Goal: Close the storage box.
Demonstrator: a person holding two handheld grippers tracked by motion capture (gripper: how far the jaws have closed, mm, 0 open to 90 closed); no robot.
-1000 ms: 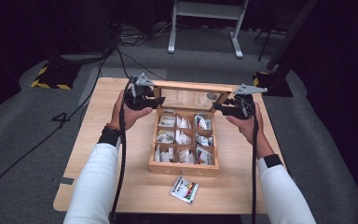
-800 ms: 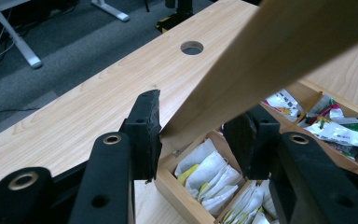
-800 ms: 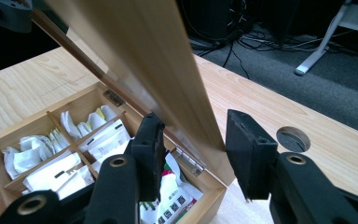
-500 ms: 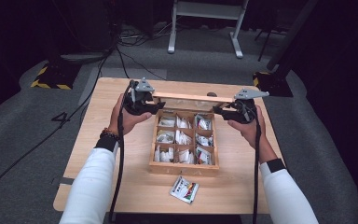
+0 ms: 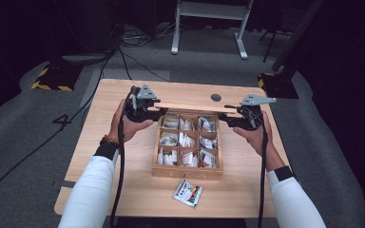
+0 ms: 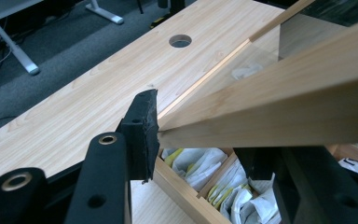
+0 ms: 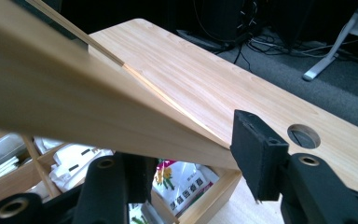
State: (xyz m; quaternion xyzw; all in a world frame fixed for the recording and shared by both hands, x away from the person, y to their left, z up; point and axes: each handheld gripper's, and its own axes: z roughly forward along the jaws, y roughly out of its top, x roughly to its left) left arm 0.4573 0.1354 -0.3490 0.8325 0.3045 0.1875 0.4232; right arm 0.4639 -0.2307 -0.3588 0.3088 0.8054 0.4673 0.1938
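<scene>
A wooden-framed lid (image 5: pixel 195 106) with a clear pane hangs level over the far edge of a compartmented wooden box (image 5: pixel 187 172) full of white sachets. My left gripper (image 5: pixel 158 111) grips the lid's left end. In the left gripper view its pad (image 6: pixel 144 130) presses on the frame of the lid (image 6: pixel 279 107), though the jaws have just been opening slightly. My right gripper (image 5: pixel 224 115) holds the right end. Its jaws have also just been opening, with the lid (image 7: pixel 74 98) between them and one pad (image 7: pixel 256 154) touching its edge.
A loose printed packet (image 5: pixel 187 192) lies on the table in front of the box. The tabletop has a round cable hole (image 5: pixel 216 97) behind the lid. Cables trail from both grippers along the person's white sleeves. Dark carpet surrounds the table.
The lid and both grippers have come down toward the box's far edge. The hands stay at either end of it.
</scene>
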